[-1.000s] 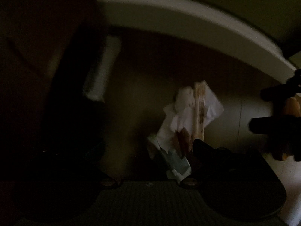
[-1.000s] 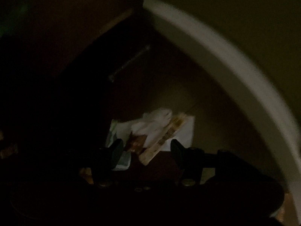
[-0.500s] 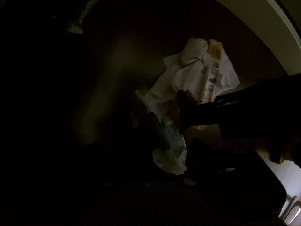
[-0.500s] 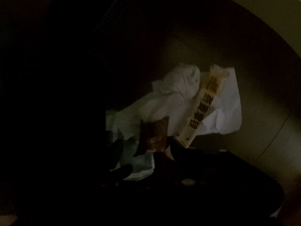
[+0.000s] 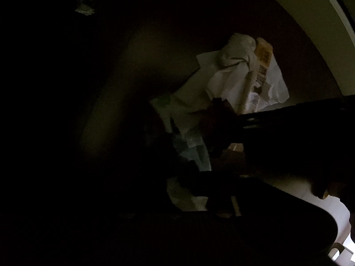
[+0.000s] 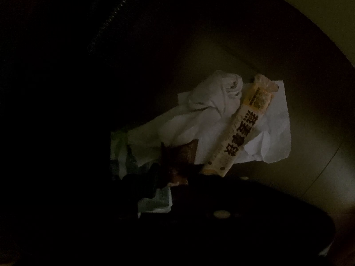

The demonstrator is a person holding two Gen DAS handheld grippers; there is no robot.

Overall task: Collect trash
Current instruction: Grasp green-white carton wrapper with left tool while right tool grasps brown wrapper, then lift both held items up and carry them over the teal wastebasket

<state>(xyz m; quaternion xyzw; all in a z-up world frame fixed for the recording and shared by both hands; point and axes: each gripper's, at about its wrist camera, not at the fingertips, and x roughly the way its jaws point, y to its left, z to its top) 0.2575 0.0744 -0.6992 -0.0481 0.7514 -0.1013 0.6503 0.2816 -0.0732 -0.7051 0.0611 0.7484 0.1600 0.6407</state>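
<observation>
Trash pile (image 6: 221,128): gathered in one dim heap on the floor by a pale curved rim (image 5: 332,11); white tissue (image 6: 213,97), yellow stick wrapper (image 6: 241,130) and brown wrapper (image 6: 179,155) are overlapped.
Right gripper (image 6: 170,173): pushed into the heap's near edge — seemingly so the brown wrapper is taken; jaw state cannot be told.
Left gripper (image 5: 195,177): lost in shadow at the heap; state cannot be told.
</observation>
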